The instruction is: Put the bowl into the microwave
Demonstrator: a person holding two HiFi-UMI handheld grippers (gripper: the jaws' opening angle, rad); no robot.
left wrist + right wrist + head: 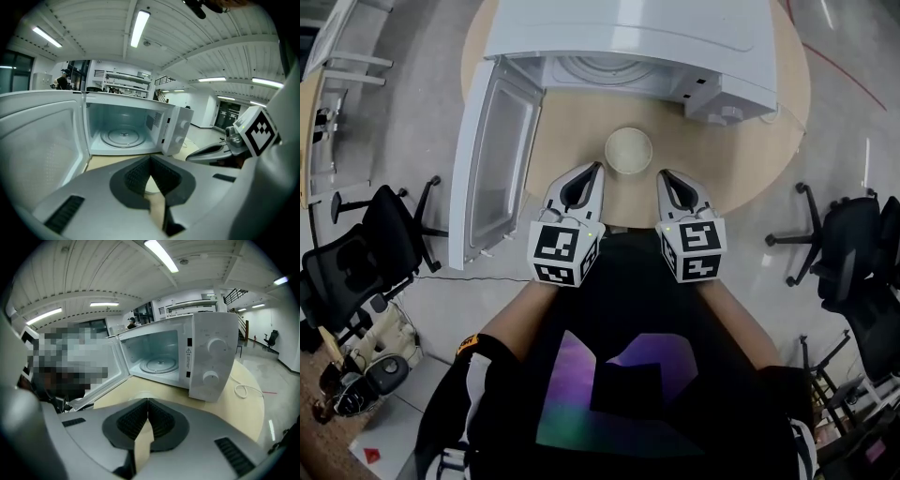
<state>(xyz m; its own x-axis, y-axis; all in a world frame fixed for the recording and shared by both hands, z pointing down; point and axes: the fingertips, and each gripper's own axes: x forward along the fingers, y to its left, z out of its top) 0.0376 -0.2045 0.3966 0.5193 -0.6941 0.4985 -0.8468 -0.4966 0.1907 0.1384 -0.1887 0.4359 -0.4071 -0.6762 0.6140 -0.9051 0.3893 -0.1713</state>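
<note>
Bowl (629, 150) at 12 o'clock looks light, stiff, kinda slick, so I'd pinch its rim; left tongs (596, 169) and right tongs (663, 174) both closed on nothing.

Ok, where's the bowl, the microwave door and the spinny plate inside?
bowl (629, 150): head view, middle of its inside.
microwave door (499, 161): head view, on its window panel.
glass turntable (123, 137): left gripper view, near its centre.

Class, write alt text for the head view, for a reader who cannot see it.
From above, a pale bowl sits on a round wooden table before a white microwave whose door stands open to the left. The person's left tongs and right tongs, both shut and empty, point toward the bowl, one at each side.
</note>
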